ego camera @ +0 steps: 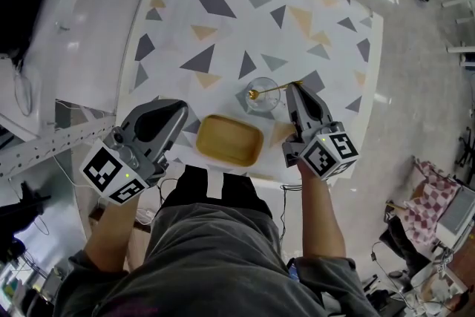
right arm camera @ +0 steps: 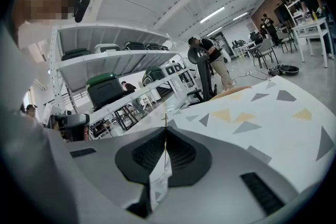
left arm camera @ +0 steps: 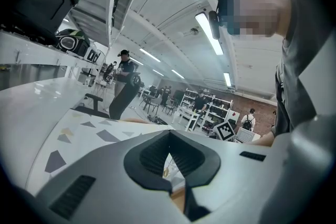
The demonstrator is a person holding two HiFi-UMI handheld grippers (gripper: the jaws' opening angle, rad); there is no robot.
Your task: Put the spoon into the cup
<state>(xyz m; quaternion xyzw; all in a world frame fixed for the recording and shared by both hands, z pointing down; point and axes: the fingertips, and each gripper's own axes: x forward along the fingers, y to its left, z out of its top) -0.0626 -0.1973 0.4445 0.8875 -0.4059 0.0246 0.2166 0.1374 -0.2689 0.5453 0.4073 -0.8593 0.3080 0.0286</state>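
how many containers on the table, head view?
2. A glass cup in the middle of the table, with the spoon held by the right tongs crossing it; a wooden tray at the near edge. Nothing seems hidden.

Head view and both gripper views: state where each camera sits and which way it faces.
Head view: on the person's head, facing steeply down at table, cup, own forearms and torso.
Left gripper view: on the left gripper, facing along its shut jaws over the table; own torso at right.
Right gripper view: on the right gripper, jaws clamping the spoon, facing shelves; own body at left.
Shared: head and left gripper views both show the right gripper's marker cube.
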